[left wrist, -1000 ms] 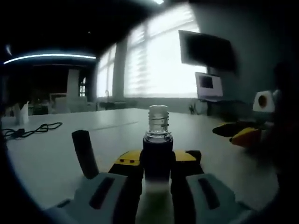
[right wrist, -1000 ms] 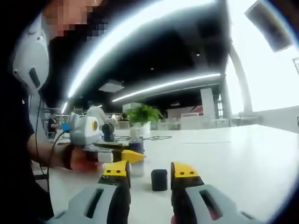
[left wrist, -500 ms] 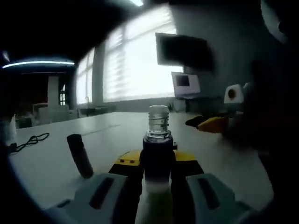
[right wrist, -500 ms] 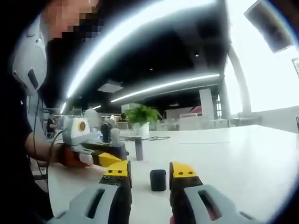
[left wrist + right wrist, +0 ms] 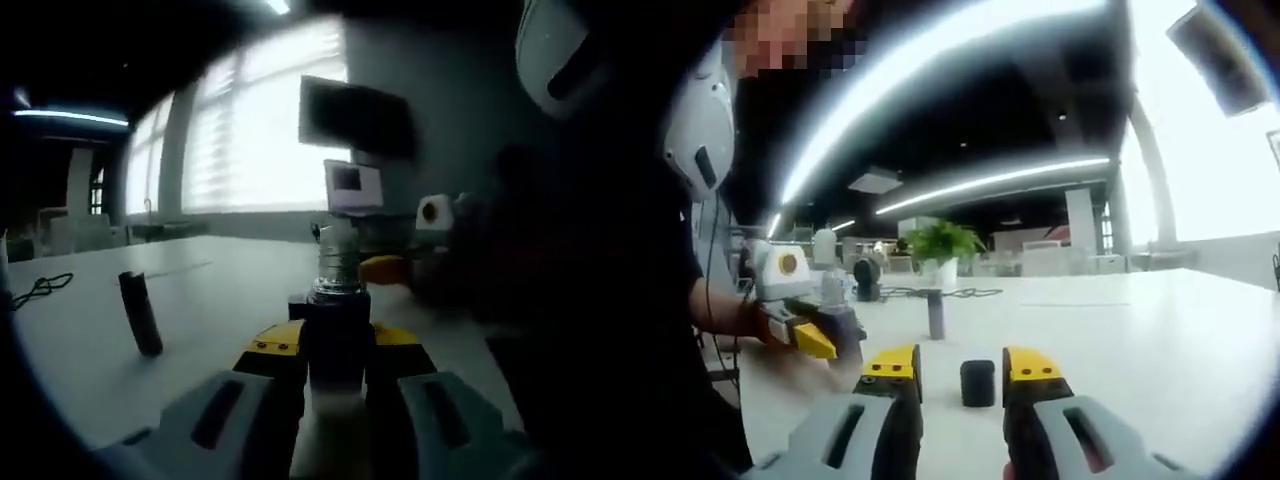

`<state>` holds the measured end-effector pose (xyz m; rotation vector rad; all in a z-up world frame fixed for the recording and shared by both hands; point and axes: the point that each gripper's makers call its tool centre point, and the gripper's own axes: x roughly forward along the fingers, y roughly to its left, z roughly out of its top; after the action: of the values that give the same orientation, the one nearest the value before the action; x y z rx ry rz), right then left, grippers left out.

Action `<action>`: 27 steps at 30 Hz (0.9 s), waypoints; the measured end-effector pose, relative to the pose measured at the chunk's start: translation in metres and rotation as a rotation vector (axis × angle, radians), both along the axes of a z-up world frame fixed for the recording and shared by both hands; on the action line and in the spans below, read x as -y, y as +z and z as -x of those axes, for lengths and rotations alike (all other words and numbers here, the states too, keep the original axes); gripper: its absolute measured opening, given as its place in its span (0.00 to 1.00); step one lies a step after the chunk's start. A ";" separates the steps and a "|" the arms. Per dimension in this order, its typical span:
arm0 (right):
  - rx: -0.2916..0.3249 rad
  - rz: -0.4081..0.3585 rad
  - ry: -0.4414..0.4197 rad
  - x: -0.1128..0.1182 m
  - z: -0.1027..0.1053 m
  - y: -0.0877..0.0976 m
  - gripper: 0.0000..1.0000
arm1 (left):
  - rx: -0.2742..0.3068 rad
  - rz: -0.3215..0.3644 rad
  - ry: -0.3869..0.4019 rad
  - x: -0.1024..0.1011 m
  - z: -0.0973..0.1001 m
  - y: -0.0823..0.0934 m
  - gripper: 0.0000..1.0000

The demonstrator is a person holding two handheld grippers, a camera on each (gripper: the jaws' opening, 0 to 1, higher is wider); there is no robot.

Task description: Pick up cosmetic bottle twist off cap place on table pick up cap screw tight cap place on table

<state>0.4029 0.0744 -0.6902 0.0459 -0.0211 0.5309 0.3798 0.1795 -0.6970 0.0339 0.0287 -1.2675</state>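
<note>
Presently the cosmetic bottle stands upright between the yellow-tipped jaws of the left gripper, which are clamped on its dark body. Its clear threaded neck is bare and rises above the jaw tips. In the right gripper view the same bottle shows at the far left, held in the left gripper by a person's hand, raised a little over the white table; that part of the picture is blurred.

The cap, small, dark and squat, sits upright on the table directly ahead of the right gripper. The jaws stand apart on either side of the cap's line; whether the tips reach alongside it or stop short cannot be told. No contact with the cap is visible.

A separate slim dark cylinder stands on the table, slightly tilted in the left gripper view, to the left of the bottle and well apart from it. The same cylinder appears beyond the cap in the right gripper view.

Further out, a black cable lies on the table at the left edge. A potted plant stands at the table's far side. A monitor sits before bright blinded windows.
</note>
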 end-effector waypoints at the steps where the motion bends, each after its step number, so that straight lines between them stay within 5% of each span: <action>1: 0.000 0.001 0.001 0.000 0.000 0.000 0.25 | -0.010 0.008 -0.020 0.000 0.004 0.001 0.12; 22: -0.019 0.014 0.018 -0.004 0.001 -0.004 0.22 | -0.003 0.047 -0.154 -0.008 0.044 0.000 0.12; 27: -0.040 0.005 -0.040 0.002 -0.005 -0.006 0.10 | -0.009 0.050 -0.132 -0.010 0.040 0.000 0.12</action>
<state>0.4075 0.0726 -0.6962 0.0510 0.0187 0.4901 0.3397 0.1895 -0.6969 -0.0129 0.0026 -1.3996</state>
